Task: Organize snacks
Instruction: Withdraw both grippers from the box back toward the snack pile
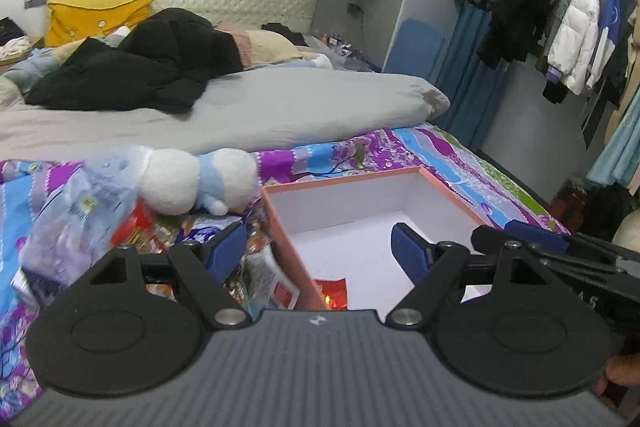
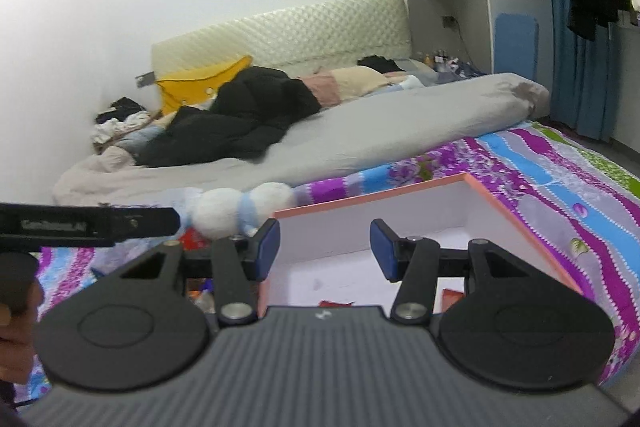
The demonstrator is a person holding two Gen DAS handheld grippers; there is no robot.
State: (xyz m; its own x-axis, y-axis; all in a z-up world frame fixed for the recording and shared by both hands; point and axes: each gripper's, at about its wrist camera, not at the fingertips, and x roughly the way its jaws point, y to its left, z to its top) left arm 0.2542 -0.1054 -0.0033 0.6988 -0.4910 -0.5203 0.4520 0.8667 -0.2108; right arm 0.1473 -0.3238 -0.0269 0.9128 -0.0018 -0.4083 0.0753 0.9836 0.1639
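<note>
A white box with a pink rim point(image 1: 440, 183) point(image 2: 520, 211) lies on the patterned bedsheet. A red snack packet point(image 1: 330, 291) point(image 2: 336, 303) lies on its floor, and a second red packet point(image 2: 452, 295) shows in the right wrist view. A heap of snack packets point(image 1: 152, 231) sits left of the box. My left gripper point(image 1: 320, 251) hovers open over the box's left wall, holding nothing. My right gripper point(image 2: 324, 249) hovers above the box with its jaws apart and empty; it also shows at the right edge point(image 1: 560, 247) of the left wrist view.
A white and blue plush toy point(image 1: 200, 183) point(image 2: 240, 211) lies behind the snack heap. A grey duvet point(image 1: 260, 107) and black coat point(image 1: 152, 67) cover the bed. Clothes hang on a rack point(image 1: 560, 7) at the right. A person's hand point(image 2: 12, 331) holds the left gripper.
</note>
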